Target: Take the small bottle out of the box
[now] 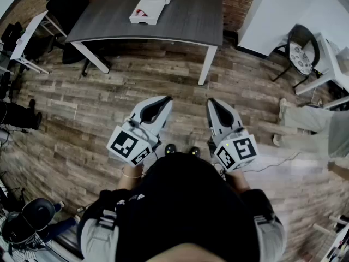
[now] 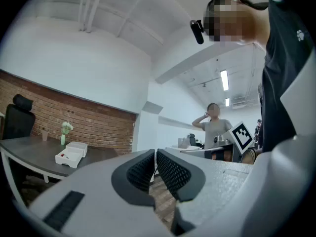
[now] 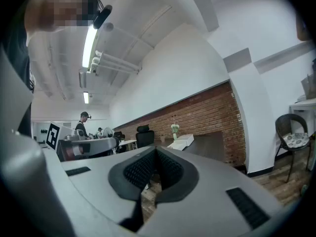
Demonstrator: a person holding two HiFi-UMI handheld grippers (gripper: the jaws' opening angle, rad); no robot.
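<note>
Well ahead of both sets of fingertips, on the grey table (image 1: 185, 23), sits the open white box (image 1: 143, 19). A red speck (image 1: 140, 12) inside it may be the small bottle, though it is too small to tell. The left gripper (image 1: 165, 99) and right gripper (image 1: 211, 101) are held level over the wooden floor (image 1: 82, 119), each with its jaws pressed together on nothing. The likely trouble lies in the approach. If the jaws reach the box closed, the tips would probably knock the bottle flat. They could also push the light box away across the tabletop, since neither gripper steadies it.
</note>
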